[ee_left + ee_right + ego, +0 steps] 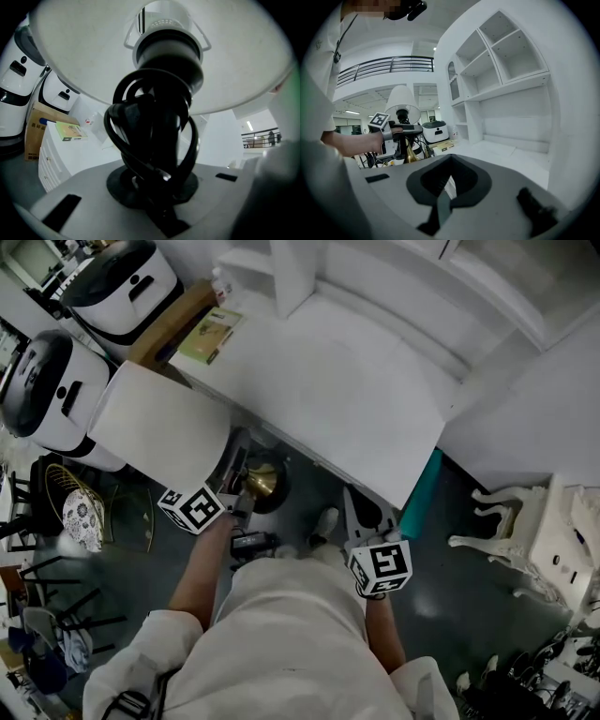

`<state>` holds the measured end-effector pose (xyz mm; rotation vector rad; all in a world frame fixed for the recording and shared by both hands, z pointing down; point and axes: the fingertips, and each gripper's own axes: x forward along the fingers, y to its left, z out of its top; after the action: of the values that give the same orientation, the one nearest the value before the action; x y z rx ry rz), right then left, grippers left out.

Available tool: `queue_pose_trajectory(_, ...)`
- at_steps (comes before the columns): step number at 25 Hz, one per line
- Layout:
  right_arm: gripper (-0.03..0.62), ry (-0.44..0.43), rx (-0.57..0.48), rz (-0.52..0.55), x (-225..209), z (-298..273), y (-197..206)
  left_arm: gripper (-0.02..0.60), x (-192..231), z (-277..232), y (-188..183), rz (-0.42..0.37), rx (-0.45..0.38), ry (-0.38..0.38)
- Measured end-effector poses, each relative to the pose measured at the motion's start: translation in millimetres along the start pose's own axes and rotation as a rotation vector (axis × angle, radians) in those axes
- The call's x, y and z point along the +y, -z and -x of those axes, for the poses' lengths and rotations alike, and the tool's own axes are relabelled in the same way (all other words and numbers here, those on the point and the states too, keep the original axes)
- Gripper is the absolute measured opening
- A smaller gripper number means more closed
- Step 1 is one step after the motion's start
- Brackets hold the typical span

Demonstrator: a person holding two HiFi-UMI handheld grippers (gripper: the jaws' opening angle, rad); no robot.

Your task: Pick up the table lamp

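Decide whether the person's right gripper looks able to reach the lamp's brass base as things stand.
Probably yes. The right gripper is empty, and the brass base shows beside it with only open air between. The left gripper clamps the lamp higher up, leaving the base free.

head view looks steeply down on the table lamp [159, 423] and white desk [328, 381]; left gripper view sits close under its shade [84, 56]; right gripper view faces the lamp level, farther off.
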<state>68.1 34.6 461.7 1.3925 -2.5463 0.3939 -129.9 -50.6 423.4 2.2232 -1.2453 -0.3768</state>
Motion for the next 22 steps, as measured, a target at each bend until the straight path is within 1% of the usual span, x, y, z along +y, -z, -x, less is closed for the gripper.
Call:
queue_pose_trajectory(6,0.011,0.011,0.015,-0.027,70,22,23,0.048,4,68,11,0.015,0.042,0.022)
queue_pose_trajectory(10,0.011,0.026,0.033,-0.052,107,38,39,0.048,7,110,22,0.027,0.068,0.040)
queue_pose_trajectory(15,0.011,0.044,0.038,-0.059,124,58,48,0.048,4,141,33,0.061,0.079,0.046)
queue_pose_trajectory(19,0.011,0.016,0.034,-0.047,132,63,47,0.048,-7,160,36,0.063,0.075,0.048)
queue_pose_trajectory(22,0.011,-0.002,0.044,-0.006,131,63,43,0.048,-15,165,34,0.062,0.060,0.052)
